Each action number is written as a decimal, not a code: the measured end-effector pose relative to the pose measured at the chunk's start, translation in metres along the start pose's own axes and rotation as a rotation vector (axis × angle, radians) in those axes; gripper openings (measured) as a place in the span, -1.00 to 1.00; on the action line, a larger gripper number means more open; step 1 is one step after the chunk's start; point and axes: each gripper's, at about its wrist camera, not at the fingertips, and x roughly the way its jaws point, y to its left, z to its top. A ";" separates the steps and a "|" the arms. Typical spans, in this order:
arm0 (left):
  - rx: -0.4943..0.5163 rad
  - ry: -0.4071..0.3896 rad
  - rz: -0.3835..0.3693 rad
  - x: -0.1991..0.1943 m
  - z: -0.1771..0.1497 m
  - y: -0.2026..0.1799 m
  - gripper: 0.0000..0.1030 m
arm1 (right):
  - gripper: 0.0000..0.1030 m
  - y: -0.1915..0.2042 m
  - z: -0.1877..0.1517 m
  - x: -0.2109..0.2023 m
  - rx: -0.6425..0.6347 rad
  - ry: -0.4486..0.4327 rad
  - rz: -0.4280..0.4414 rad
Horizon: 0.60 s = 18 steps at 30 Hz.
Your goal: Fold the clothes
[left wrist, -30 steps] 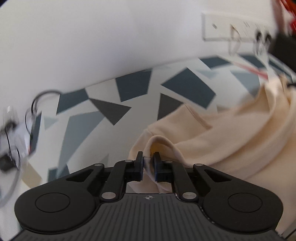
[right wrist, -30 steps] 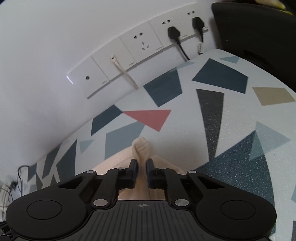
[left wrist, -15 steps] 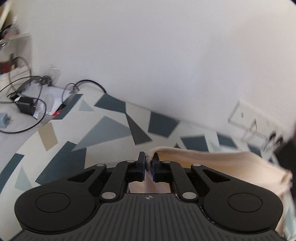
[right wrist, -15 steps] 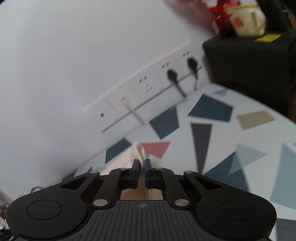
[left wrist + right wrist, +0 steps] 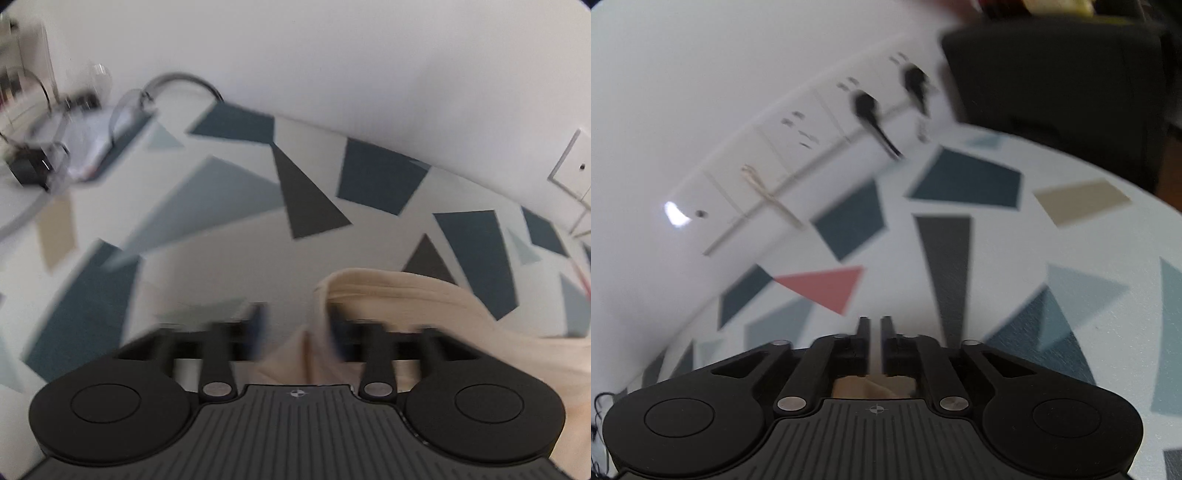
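Observation:
The cream garment (image 5: 424, 306) lies on the patterned tabletop (image 5: 229, 236), with a folded edge rising between my left fingers. My left gripper (image 5: 297, 323) is open; its fingers are smeared sideways by motion and stand well apart on either side of the fold. In the right wrist view my right gripper (image 5: 875, 332) keeps a narrow slit between its fingers. Only a scrap of the cream garment (image 5: 871, 387) shows, low behind the finger bases, and none of it pokes past the tips.
A white wall with a socket strip (image 5: 812, 147) and two black plugs (image 5: 866, 107) runs behind the table. A black box (image 5: 1052, 74) stands at the far right. Cables and a small black adapter (image 5: 29, 170) lie at the far left.
My left fingers have spread apart from the fold they pinched. Both grippers have dropped closer to the tabletop. The cloth tip that stuck out past my right fingertips no longer shows.

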 end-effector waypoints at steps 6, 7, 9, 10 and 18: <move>0.038 -0.135 -0.106 -0.061 -0.011 0.003 0.51 | -0.29 0.013 -0.013 -0.056 -0.140 -0.042 0.094; 0.046 -0.138 -0.131 -0.069 -0.016 0.002 0.51 | -0.27 0.019 -0.018 -0.055 -0.185 -0.024 0.104; 0.112 -0.104 -0.171 -0.076 -0.027 -0.007 0.51 | -0.23 0.034 -0.027 -0.046 -0.280 0.017 0.108; 0.149 -0.084 -0.186 -0.077 -0.031 -0.013 0.51 | -0.23 0.042 -0.031 -0.042 -0.327 0.037 0.110; 0.344 0.002 -0.234 -0.038 -0.040 -0.065 0.51 | -0.12 0.099 -0.063 -0.005 -0.672 0.184 0.112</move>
